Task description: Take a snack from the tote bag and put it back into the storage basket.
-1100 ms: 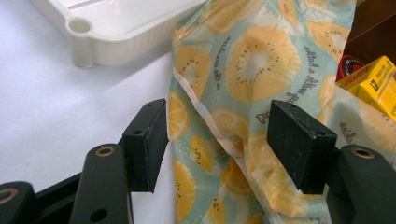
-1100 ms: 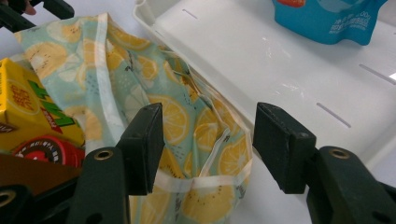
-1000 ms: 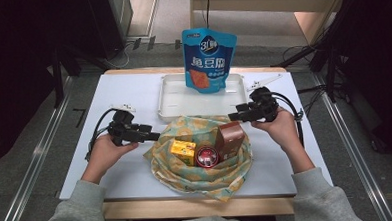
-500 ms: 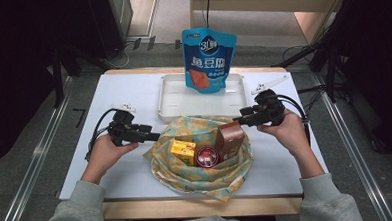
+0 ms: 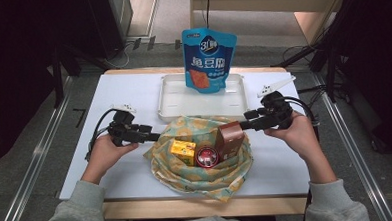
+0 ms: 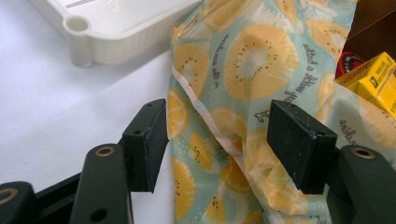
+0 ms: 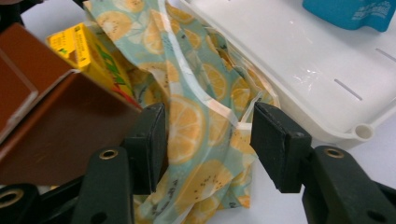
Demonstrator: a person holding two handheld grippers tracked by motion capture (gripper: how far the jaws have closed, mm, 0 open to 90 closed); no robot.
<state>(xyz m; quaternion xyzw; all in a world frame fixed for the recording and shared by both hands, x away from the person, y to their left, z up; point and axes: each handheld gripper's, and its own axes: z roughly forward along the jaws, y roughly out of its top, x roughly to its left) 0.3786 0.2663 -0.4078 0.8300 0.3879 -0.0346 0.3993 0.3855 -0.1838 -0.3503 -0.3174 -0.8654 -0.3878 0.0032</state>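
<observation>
The lemon-print teal cloth [image 5: 201, 163] lies bunched on the white bench [image 5: 133, 93] around a yellow carton [image 5: 183, 151], red tin [image 5: 206, 156] and brown box [image 5: 229, 138]. Both hand-held grippers, left [image 5: 152, 137] and right [image 5: 243, 124], straddle its edges, jaws apart. The right has shifted outward, likely to gather the cloth.

A cloth [image 5: 201, 160] lies spread on the desk [image 5: 133, 93] near its front edge. On the cloth sit three things in a row: a small box [image 5: 183, 152] at the left, a round tin [image 5: 206, 157] in the middle, and a taller box [image 5: 230, 139] at the right. Behind the cloth lies a tray [image 5: 173, 99], and a pouch [image 5: 209, 60] stands in it at the back.
</observation>
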